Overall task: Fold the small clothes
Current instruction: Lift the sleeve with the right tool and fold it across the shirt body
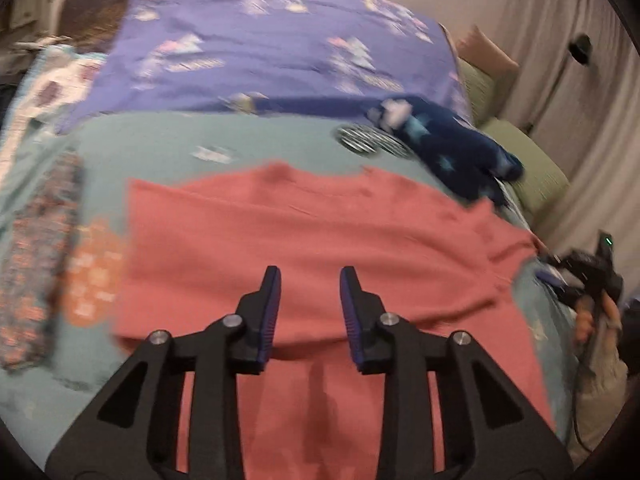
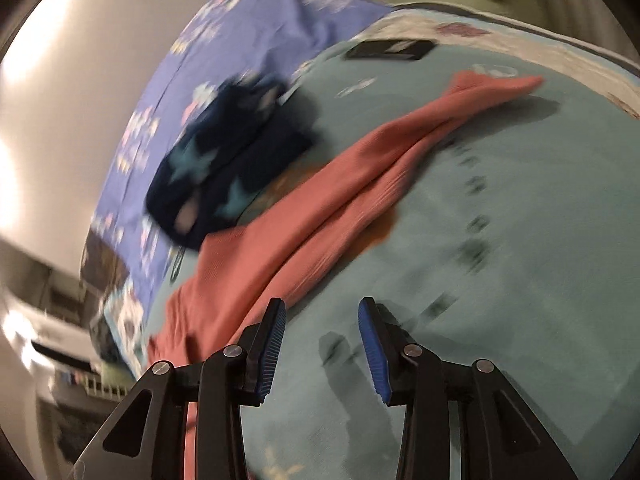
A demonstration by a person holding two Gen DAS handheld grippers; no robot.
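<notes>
A coral-red garment (image 1: 304, 240) lies spread on the teal bedspread (image 1: 168, 148). My left gripper (image 1: 307, 280) is open and empty, hovering over the garment's near part. In the right wrist view the same garment (image 2: 320, 208) runs as a rumpled band from lower left to upper right. My right gripper (image 2: 322, 308) is open and empty above the teal bedspread (image 2: 500, 280), its left finger close to the garment's edge. The right gripper also shows at the right edge of the left wrist view (image 1: 592, 276), beside the garment's right corner.
A dark blue star-print garment (image 1: 448, 140) lies bunched at the back right, also in the right wrist view (image 2: 224, 164). A purple printed sheet (image 1: 280, 48) covers the far bed. A patterned folded piece (image 1: 40, 264) lies left. Green cushions (image 1: 532, 160) and curtains stand right.
</notes>
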